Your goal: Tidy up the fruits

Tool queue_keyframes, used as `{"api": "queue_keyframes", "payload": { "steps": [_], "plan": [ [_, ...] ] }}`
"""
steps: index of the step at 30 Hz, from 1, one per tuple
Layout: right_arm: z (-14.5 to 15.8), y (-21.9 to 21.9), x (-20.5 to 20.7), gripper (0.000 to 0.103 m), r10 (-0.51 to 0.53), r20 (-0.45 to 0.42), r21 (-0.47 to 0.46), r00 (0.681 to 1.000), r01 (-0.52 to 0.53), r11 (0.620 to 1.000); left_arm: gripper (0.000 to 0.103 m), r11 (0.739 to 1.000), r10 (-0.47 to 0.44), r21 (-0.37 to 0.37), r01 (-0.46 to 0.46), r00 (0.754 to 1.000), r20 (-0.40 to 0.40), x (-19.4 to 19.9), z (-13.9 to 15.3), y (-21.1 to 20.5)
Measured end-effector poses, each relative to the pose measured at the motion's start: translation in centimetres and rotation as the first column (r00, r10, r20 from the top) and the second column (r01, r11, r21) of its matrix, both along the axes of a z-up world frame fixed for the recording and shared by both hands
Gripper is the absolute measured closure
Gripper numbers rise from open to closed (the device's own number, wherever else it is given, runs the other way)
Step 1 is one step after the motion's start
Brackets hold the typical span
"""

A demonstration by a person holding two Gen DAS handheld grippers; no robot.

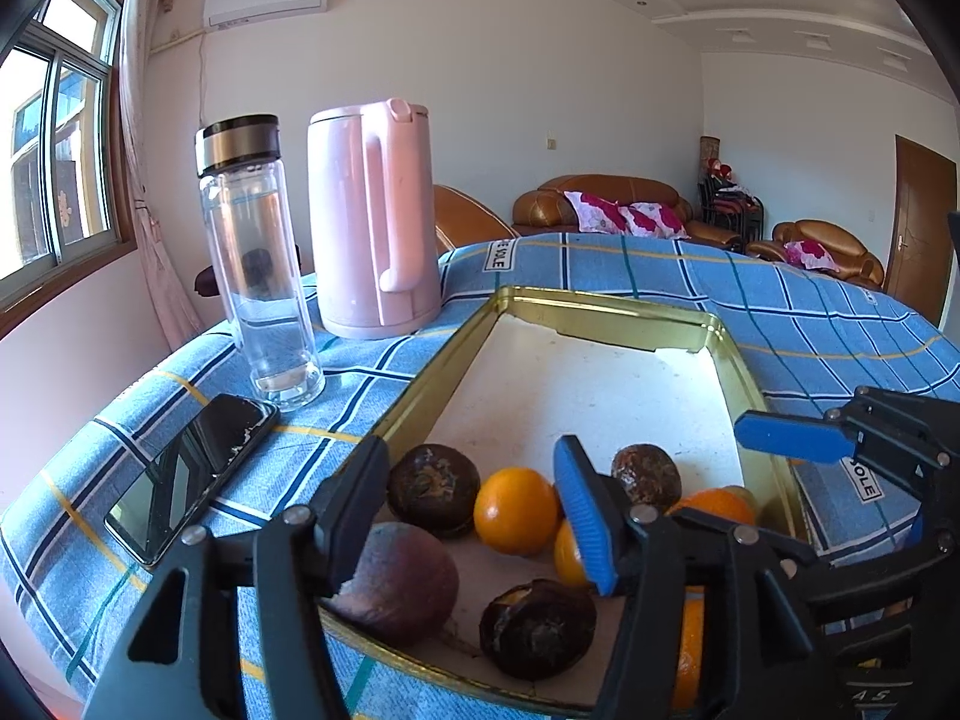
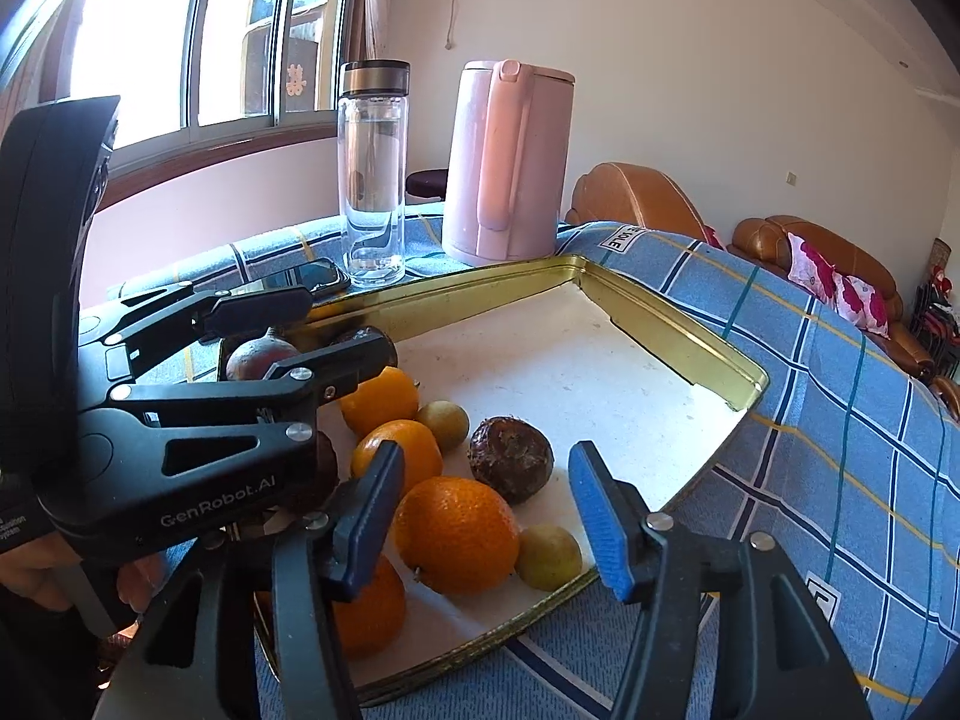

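Observation:
A gold tin tray with a white liner lies on the blue checked cloth. At its near end lie several oranges, dark passion fruits, a purplish fruit and small yellow-green fruits. My left gripper is open and empty above the dark fruit and orange; it also shows in the right wrist view. My right gripper is open and empty around the big orange, not touching; one of its fingers shows in the left wrist view.
A pink kettle and a clear glass bottle stand beyond the tray's far left corner. A black phone lies left of the tray. Brown sofas stand behind the table.

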State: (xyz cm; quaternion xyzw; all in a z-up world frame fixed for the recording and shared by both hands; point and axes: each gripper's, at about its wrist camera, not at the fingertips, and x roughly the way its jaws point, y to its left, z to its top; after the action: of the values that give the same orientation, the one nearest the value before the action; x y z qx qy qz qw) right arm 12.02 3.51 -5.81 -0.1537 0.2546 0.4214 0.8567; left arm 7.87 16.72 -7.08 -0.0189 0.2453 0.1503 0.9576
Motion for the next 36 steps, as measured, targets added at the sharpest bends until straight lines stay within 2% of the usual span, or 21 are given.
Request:
{"api": "queue_keyframes", "payload": {
  "steps": [8, 13, 17, 28, 36],
  "plan": [
    [1.2, -1.4, -0.7, 0.042, -0.037, 0.033, 0.032, 0.999, 0.036, 0.999, 0.028, 1.0, 0.024, -0.003, -0.024, 0.998, 0.056, -1.4, 1.4, 0.1],
    [2.3, -3.3, -1.3, 0.035, -0.108, 0.079, 0.055, 0.991, 0.104, 0.993, 0.024, 1.0, 0.017, -0.015, -0.016, 0.996, 0.089, -2.3, 2.4, -0.1],
    [3.1, -5.5, -1.7, 0.032, -0.185, 0.11, 0.078, 0.977, 0.177, 0.981, 0.009, 1.0, 0.011, -0.004, -0.011, 0.993, 0.117, -3.0, 3.1, -0.8],
    [5.2, -10.9, -3.4, 0.02, -0.351, 0.218, 0.126, 0.911, 0.33, 0.935, 0.003, 1.0, -0.012, 0.022, 0.009, 0.989, 0.146, -3.6, 4.2, -2.9],
    [5.6, -12.5, -4.2, 0.018, -0.379, 0.229, 0.148, 0.897, 0.353, 0.924, 0.003, 0.999, -0.029, 0.04, 0.024, 0.989, 0.143, -3.6, 4.6, -3.9]
  ]
}}
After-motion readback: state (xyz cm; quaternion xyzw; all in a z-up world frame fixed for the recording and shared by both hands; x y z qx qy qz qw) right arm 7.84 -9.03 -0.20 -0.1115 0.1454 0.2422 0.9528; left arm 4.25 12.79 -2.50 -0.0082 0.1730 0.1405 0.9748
